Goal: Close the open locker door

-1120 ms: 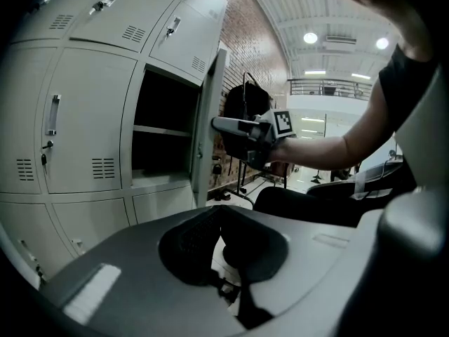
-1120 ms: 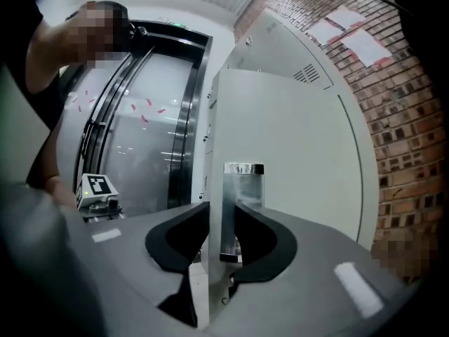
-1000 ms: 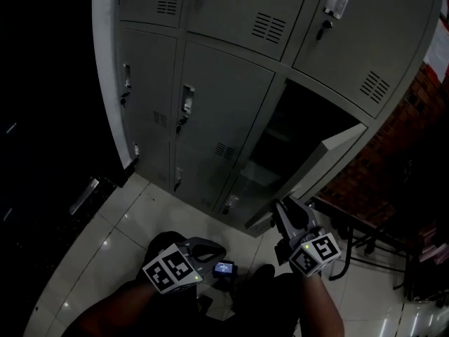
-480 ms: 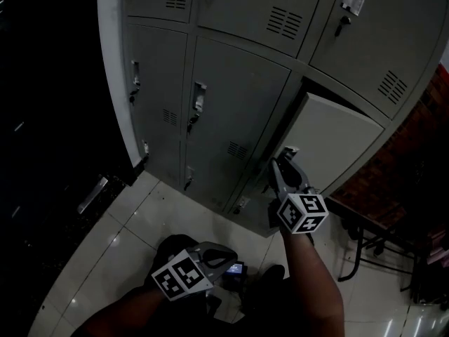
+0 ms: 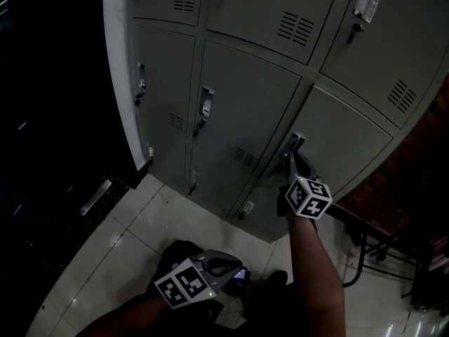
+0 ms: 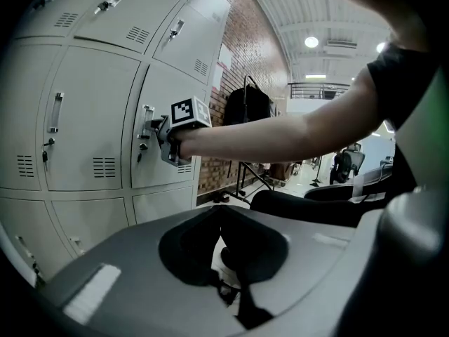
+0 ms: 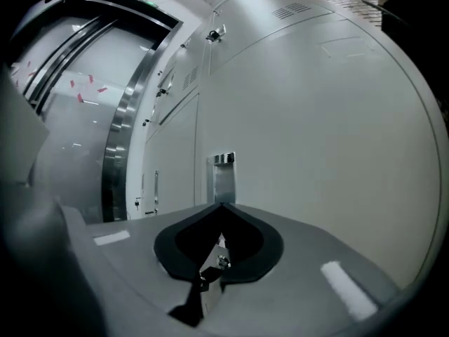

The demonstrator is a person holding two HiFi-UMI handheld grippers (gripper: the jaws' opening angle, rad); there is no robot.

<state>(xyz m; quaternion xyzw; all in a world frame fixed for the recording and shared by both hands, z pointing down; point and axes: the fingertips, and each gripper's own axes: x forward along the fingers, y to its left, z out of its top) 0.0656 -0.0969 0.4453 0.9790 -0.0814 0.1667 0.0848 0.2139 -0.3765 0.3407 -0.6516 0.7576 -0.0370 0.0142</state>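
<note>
The grey locker door [image 5: 342,144] in the right column lies flush with its neighbours, and its metal handle plate [image 5: 297,142] shows at its left edge. My right gripper [image 5: 289,157] is shut, with nothing between its jaws, and its tip sits against the door just below the handle. The right gripper view shows the door [image 7: 323,132] filling the frame, with the handle [image 7: 223,175] right above my closed jaws [image 7: 221,204]. From the left gripper view I see the right gripper [image 6: 157,128] at the door [image 6: 168,83]. My left gripper [image 5: 235,265] hangs low near the floor, shut and empty.
More closed lockers [image 5: 238,111] fill the bank to the left and above. A dark glass wall [image 5: 56,118] stands at the far left and a brick wall [image 5: 421,153] at the right. Chairs and a rack [image 6: 249,111] stand behind on the tiled floor [image 5: 133,230].
The locker door has swung from wide open to flush shut. My right gripper went up and forward with it to the handle, and its jaws closed. The left gripper has barely moved.
</note>
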